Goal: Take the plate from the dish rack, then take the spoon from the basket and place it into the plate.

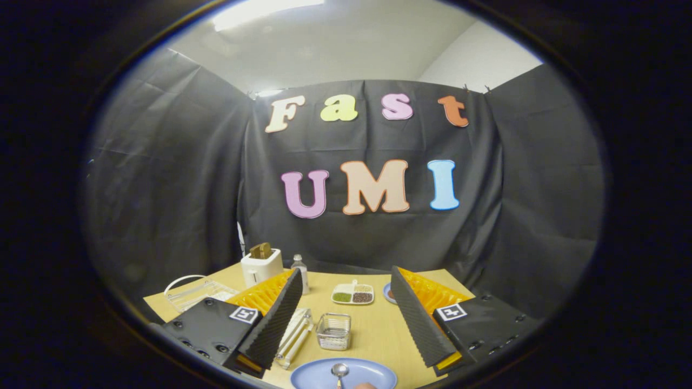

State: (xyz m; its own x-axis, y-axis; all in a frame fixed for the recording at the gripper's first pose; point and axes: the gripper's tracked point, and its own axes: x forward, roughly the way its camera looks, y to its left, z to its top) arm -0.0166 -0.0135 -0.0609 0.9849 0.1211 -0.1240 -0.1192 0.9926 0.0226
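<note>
The gripper (346, 319) hangs above a light wooden table (378, 329) with its two fingers spread wide apart, holding nothing. A small square wire basket (333, 330) stands on the table between the fingers and serves here as the landmark. Just on the near side of the basket lies a round blue plate (367, 373), and a shiny metal spoon (339, 371) rests in the plate, bowl toward the basket. Just left of the basket sits a pale dish rack (294, 335) of thin bars, partly hidden by the left finger. Beyond the basket is a white divided tray (353, 294) holding green and brown grains, with a small blue dish (389, 293) to its right. Farther beyond and left of the basket stand a clear bottle (299, 269) and a white toaster (261, 266) with bread sticking out. Far left of the basket lies a clear plastic container (197, 292).
</note>
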